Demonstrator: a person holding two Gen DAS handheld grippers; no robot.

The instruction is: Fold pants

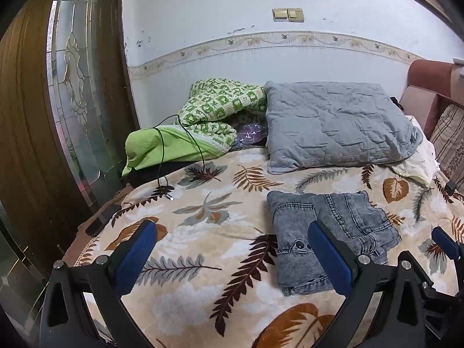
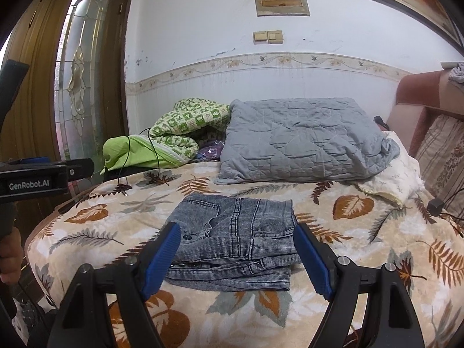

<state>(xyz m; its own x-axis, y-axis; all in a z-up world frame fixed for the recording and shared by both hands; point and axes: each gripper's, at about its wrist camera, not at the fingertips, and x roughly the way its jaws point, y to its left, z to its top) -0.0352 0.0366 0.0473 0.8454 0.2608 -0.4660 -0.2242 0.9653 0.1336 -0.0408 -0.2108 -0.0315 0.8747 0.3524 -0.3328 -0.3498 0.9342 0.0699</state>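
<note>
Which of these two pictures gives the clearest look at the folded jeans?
The right wrist view: the folded jeans lie centred, whole, between the open fingers. In the left wrist view the jeans sit off to the right, partly behind a finger.

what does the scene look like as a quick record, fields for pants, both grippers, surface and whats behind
pants: grey denim pants, folded into a compact stack, lying flat
surface: leaf-print blanket on a bed
left hand-held gripper: open, empty
right hand-held gripper: open, empty, pants ahead between its fingers, untouched
behind: grey quilt, green bedding
</note>
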